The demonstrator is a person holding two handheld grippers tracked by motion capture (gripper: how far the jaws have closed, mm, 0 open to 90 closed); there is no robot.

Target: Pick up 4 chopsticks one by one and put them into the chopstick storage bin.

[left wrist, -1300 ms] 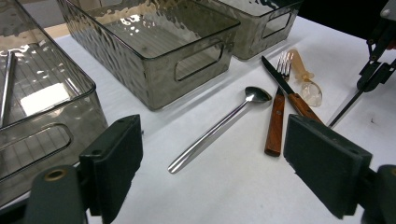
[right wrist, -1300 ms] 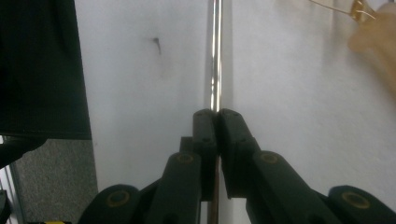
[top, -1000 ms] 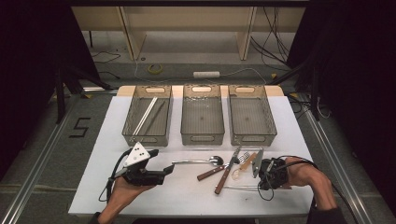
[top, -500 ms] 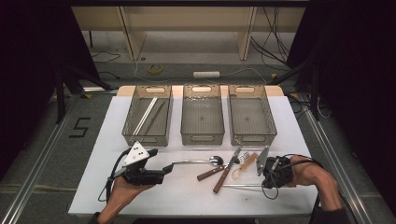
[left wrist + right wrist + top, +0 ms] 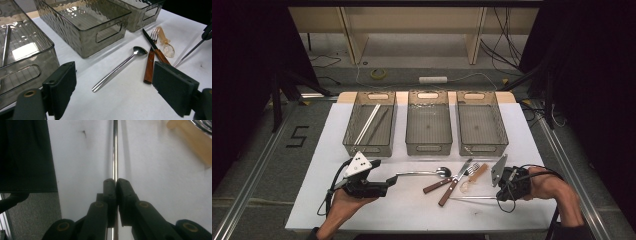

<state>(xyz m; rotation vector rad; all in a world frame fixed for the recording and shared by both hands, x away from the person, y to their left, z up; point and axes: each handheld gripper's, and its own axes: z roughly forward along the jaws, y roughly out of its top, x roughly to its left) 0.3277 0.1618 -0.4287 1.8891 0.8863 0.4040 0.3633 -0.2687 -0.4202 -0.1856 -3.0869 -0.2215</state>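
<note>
1. White desk [image 5: 412, 210] under dim light, dark floor all around, cables trailing behind.
2. Three clear bins in a row at the far side: left bin [image 5: 370, 125] with thin rods inside, middle bin [image 5: 428, 125], right bin [image 5: 481, 125].
3. Right gripper [image 5: 115, 182] near the desk's front right corner, jaws pressed together, pinching a thin metal rod [image 5: 115, 150].
4. Rod lying flat on the desk, stretching away from the jaws toward the cutlery.
5. Left gripper [image 5: 115, 87] at front left, jaws spread wide, nothing between them.
6. Ahead of those jaws: metal spoon [image 5: 120, 67], wooden-handled knife [image 5: 155, 48], fork [image 5: 150, 60], and a translucent plastic spoon [image 5: 166, 43], all resting on the desk.
</note>
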